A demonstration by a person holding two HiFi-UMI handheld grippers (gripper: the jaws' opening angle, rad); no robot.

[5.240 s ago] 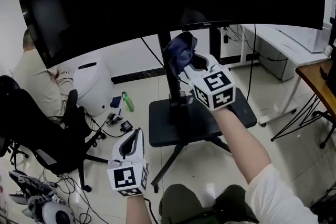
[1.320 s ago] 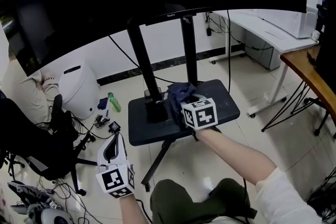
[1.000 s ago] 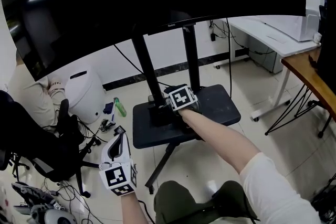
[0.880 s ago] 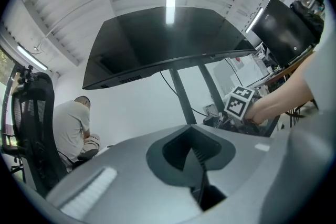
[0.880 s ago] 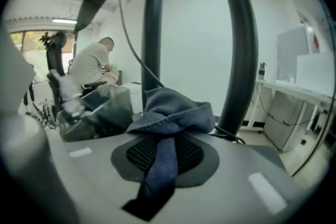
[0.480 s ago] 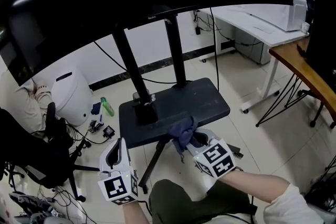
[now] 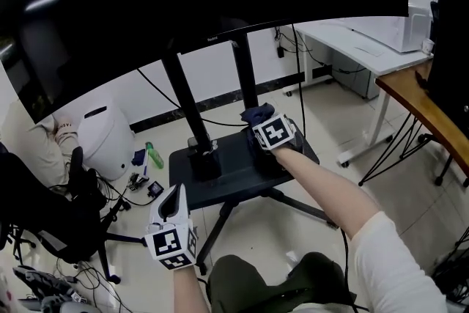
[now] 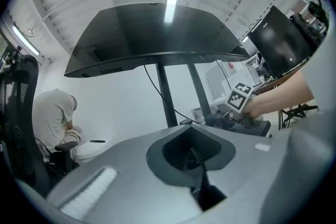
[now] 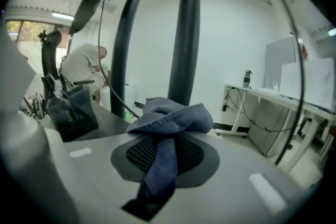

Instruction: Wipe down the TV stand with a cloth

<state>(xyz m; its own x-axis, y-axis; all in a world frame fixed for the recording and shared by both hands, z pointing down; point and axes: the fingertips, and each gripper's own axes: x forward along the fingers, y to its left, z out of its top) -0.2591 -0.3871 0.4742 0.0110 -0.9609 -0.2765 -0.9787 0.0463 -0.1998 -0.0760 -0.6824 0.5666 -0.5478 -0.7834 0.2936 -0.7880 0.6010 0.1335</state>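
Hardly anything here can be read. A small pale logo sits at the middle of the lower bezel of the TV [image 7: 212, 38], too small to make out letter by letter. The cube [image 7: 173, 248] on the left gripper [image 7: 174, 194] and the cube [image 7: 272, 133] on the right gripper [image 7: 256, 118] carry black-and-white square marker patterns, with no letters or numbers on them. A line of dark print runs along the cuff [image 7: 64, 126] of a person's sleeve at the left edge, and it is illegible.
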